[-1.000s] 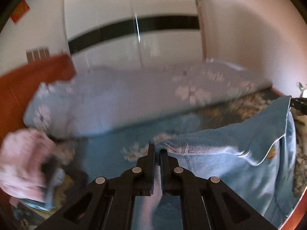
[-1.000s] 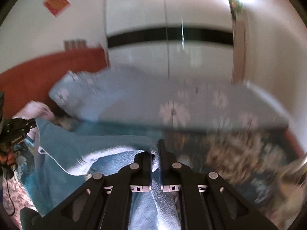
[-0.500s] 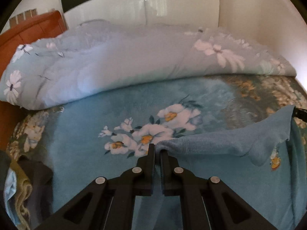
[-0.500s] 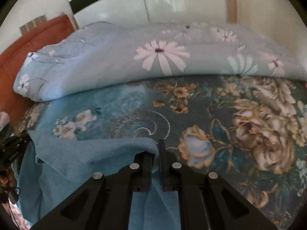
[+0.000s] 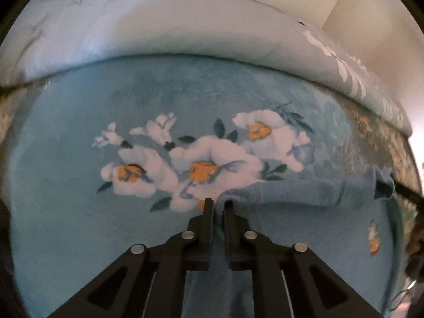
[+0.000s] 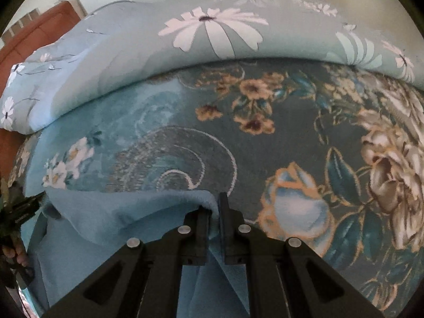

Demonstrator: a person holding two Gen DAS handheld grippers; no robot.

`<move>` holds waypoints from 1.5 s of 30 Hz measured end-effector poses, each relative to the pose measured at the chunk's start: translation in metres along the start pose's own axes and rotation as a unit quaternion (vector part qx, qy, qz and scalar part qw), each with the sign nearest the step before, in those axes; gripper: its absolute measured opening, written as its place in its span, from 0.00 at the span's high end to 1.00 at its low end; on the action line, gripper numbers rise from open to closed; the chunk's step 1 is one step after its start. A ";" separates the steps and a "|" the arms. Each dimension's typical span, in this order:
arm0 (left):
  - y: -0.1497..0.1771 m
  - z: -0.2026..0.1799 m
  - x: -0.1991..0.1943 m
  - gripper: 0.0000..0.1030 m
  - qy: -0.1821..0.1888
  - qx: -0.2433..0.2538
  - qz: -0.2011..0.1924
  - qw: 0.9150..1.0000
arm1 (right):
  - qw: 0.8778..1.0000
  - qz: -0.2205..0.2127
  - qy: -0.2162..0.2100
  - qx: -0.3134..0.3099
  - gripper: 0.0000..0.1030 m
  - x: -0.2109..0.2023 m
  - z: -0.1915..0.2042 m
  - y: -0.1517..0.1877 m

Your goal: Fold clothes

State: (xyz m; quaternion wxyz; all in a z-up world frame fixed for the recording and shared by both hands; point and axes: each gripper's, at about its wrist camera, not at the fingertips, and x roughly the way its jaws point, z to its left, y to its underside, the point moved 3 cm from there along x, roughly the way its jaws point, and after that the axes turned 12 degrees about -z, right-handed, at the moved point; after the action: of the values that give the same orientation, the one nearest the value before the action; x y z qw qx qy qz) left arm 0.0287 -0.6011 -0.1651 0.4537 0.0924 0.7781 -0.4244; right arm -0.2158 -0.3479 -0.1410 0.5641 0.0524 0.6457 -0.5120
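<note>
1. A blue garment (image 5: 296, 192) is gripped at one upper corner by the left gripper (image 5: 216, 205); its jaws are clenched on a fold of the cloth.
2. The other upper corner of the garment (image 6: 137, 209) is gripped by the right gripper (image 6: 214, 206), the jaws likewise clenched on the fabric.
3. The top edge of the garment is seen stretched between the two grippers, and the rest hangs down toward the near edge of both views.
4. The garment is held just above a floral blanket (image 5: 79, 185) spread on the bed; whether its lower part touches the blanket cannot be told.
5. A pale blue quilt (image 6: 127, 50) with white daisies is seen bunched along the far side of the blanket (image 6: 265, 137).
6. A reddish-brown headboard (image 6: 39, 37) is seen at the far left in the right wrist view.
</note>
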 end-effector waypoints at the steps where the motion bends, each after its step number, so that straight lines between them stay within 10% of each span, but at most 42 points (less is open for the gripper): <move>1: -0.001 0.000 -0.002 0.87 0.003 -0.004 0.001 1.000 | 1.000 0.000 -0.001 0.003 0.93 0.001 -0.001 0.000; 9: -0.010 0.013 -0.032 0.64 0.062 -0.098 -0.027 0.993 | 0.998 -0.017 -0.047 0.034 0.72 -0.009 -0.008 -0.004; 16: 0.007 0.002 -0.091 0.61 0.025 -0.052 -0.052 0.997 | 0.993 -0.055 -0.066 0.077 0.64 -0.063 -0.034 -0.003; 22: 0.081 -0.011 -0.158 0.42 0.037 -0.041 -0.095 0.994 | 0.997 -0.052 -0.051 0.041 0.64 -0.140 -0.059 0.073; 32: 0.183 -0.035 -0.205 0.42 0.045 -0.031 -0.092 0.994 | 0.998 -0.017 -0.022 0.053 0.63 -0.217 -0.107 0.223; 43: 0.210 -0.055 -0.238 0.42 0.036 -0.009 -0.103 0.994 | 0.996 -0.040 -0.051 0.069 0.64 -0.229 -0.089 0.260; 45: 0.212 -0.055 -0.240 0.42 0.034 -0.009 -0.102 0.994 | 0.995 -0.044 -0.057 0.072 0.84 -0.232 -0.085 0.266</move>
State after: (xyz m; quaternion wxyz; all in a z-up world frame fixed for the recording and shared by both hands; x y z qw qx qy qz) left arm 0.2433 -0.3703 -0.0866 0.3821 0.0232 0.8024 -0.4578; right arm -0.0187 -0.0434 -0.1337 0.5717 0.0351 0.5758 -0.5835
